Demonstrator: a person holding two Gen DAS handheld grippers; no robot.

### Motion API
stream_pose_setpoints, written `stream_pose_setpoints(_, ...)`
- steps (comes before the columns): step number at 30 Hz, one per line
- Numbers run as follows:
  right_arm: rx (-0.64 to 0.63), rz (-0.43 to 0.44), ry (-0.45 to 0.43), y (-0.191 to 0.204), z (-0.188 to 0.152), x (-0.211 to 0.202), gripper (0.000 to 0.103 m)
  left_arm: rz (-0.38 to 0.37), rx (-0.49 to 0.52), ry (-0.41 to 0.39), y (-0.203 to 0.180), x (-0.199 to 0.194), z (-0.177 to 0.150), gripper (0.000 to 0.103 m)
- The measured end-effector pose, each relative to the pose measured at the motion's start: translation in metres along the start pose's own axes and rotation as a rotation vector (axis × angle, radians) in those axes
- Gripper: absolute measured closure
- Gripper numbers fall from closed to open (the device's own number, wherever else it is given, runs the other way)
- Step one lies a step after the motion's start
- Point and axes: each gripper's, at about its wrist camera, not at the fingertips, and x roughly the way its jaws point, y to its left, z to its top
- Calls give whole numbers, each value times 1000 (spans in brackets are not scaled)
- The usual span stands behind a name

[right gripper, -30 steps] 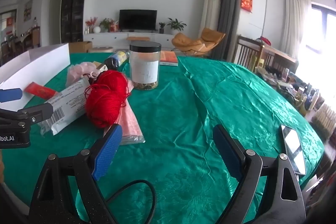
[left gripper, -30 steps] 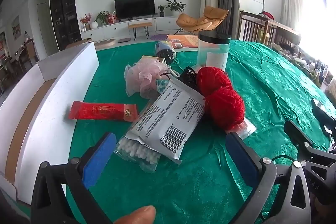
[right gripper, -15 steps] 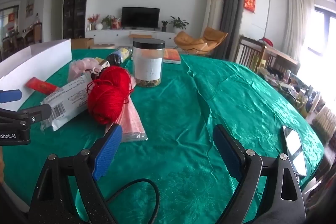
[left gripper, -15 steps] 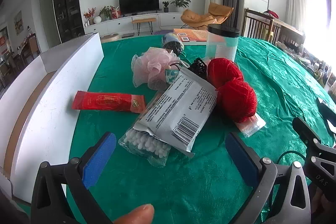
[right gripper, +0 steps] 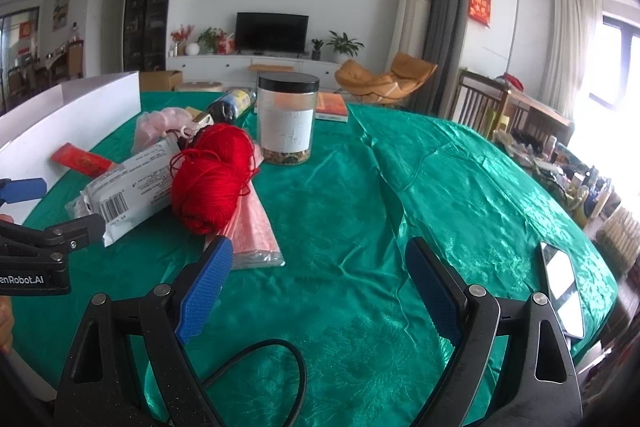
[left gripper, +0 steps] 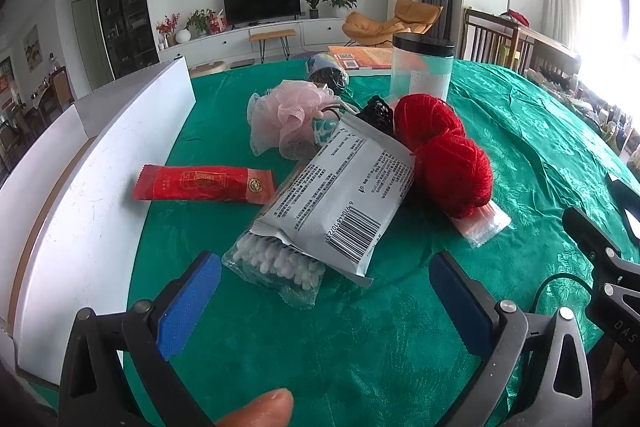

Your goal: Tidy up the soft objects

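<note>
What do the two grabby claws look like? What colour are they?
Both the left gripper and the right gripper are black frames with triangular cutouts and silver bolts. Their jaws have ridged blue pads. A black cable loops under the right one, and white lettering marks the left one's side.

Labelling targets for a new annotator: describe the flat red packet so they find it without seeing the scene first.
Start at the long white box wall along the left edge of the green tablecloth. The red packet lies flat on the cloth right beside that wall, left of the pile of bags. Unlike the two round red yarn balls, it is a thin, sealed foil strip with gold print, lying apart from the pile.
</note>
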Motion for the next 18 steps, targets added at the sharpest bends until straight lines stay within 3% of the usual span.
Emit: stream_pose_setpoints(18, 1, 8, 15, 2, -3, 4, 13, 21, 0, 75, 15, 21, -19, 0)
